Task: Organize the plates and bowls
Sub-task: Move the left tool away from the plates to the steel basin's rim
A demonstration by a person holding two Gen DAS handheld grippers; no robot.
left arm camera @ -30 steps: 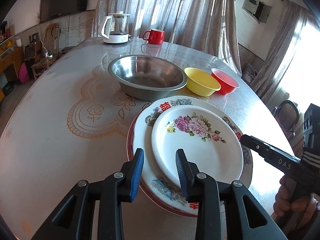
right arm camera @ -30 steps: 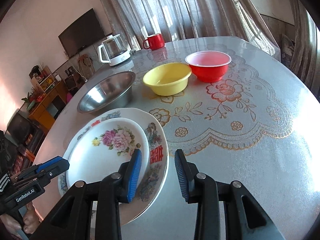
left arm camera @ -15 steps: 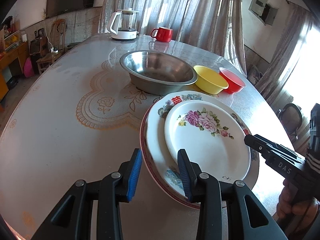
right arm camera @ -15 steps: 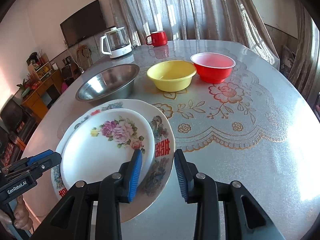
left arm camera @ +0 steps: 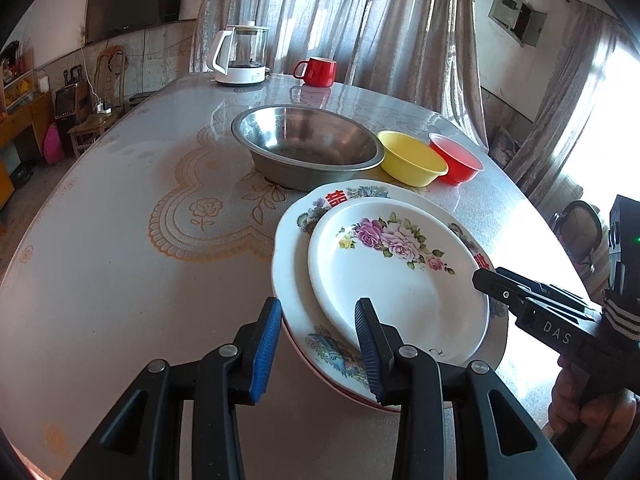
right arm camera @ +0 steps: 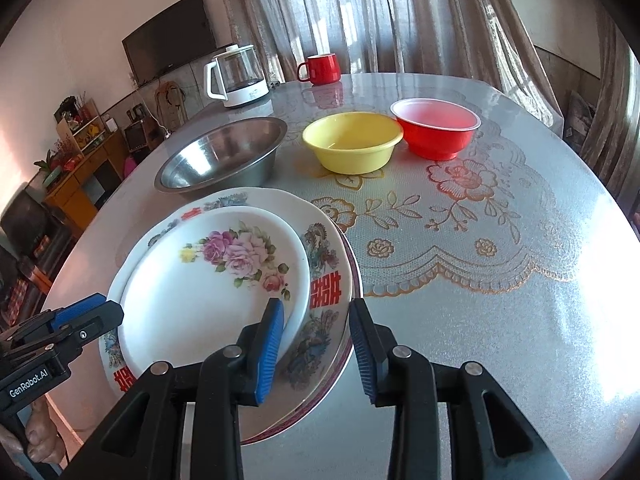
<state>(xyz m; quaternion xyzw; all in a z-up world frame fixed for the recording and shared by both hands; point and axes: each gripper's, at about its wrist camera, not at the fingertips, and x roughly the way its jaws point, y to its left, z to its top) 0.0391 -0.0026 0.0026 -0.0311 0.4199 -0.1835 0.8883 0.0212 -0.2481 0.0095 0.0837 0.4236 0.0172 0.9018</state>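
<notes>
Clamping the stack of white floral ceramic plates (left arm camera: 400, 280) at opposite rims with the left hand-held gripper (left arm camera: 318, 344) and the right hand-held gripper (right arm camera: 316, 344), both angled downward. Holding it over the glossy lace-patterned desk (left arm camera: 120, 280), in front of the round steel bowl (left arm camera: 308, 148). Sheer grey curtains (left arm camera: 360, 20) behind. Same grip as a second ago.

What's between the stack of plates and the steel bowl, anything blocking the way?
Nothing visible: the plate stack, held by both hand-held grippers, sits just short of the steel bowl, with only bare table between them.
</notes>
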